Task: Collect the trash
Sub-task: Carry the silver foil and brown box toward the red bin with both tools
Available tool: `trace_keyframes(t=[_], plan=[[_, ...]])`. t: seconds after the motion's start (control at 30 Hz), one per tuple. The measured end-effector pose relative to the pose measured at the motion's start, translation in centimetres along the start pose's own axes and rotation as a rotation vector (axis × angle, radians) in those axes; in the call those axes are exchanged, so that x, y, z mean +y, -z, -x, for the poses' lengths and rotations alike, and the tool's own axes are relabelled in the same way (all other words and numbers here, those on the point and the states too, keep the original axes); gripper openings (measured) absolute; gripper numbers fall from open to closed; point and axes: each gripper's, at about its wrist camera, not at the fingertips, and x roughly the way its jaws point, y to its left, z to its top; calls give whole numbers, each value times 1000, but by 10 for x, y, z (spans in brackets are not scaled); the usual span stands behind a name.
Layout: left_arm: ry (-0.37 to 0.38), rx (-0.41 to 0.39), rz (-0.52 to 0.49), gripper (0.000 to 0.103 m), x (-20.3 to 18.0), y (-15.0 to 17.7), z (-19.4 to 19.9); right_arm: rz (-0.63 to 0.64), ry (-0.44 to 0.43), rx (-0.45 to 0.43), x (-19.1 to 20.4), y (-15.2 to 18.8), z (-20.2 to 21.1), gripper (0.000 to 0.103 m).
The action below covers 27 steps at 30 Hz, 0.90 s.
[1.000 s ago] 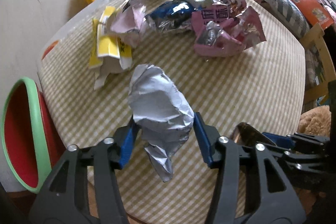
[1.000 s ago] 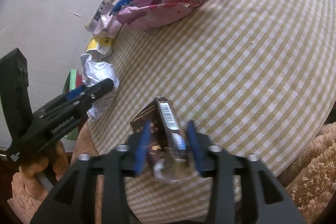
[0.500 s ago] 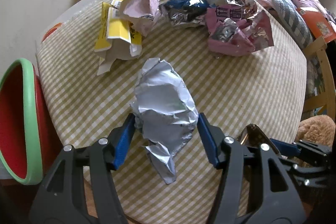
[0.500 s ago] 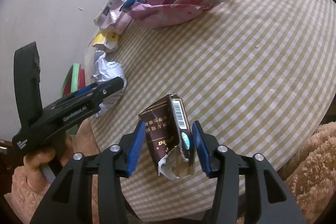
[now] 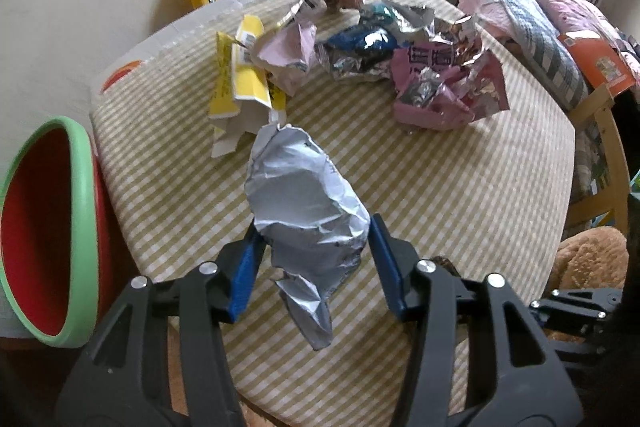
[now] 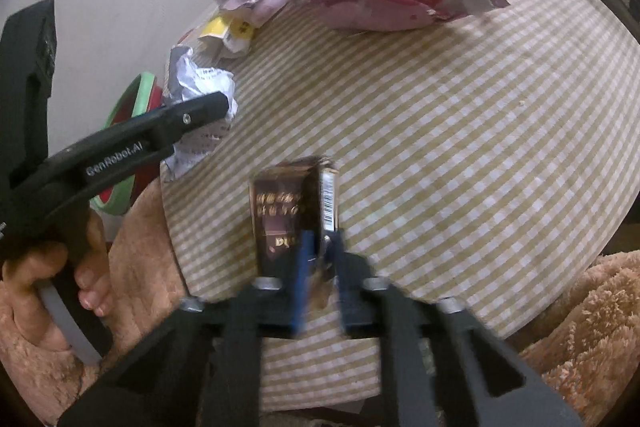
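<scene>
Left hand-held gripper clamped on a crumpled silver foil wrapper above the checked table, right hand-held gripper pinched on a dark brown carton near the table's near edge.

— Where is the crumpled wrapper held?
— Between the fingers of the left hand-held gripper, above the near part of the desk; the bin is found left of the desk's edge.
— And the carton?
— It is clamped in the right hand-held gripper over the desk's near edge. The trash pile is spread across the far side.
</scene>
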Motion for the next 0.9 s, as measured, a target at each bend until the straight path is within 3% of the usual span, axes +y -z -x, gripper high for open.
trace_keyframes(t=[0.53,0.9], plan=[[23,-109,0,50,8,-5,35,-88,16,-138,-2,-2,39,4],[50,-156,17,50,22,0,58,-50,21,-205,35,-16,60,4]])
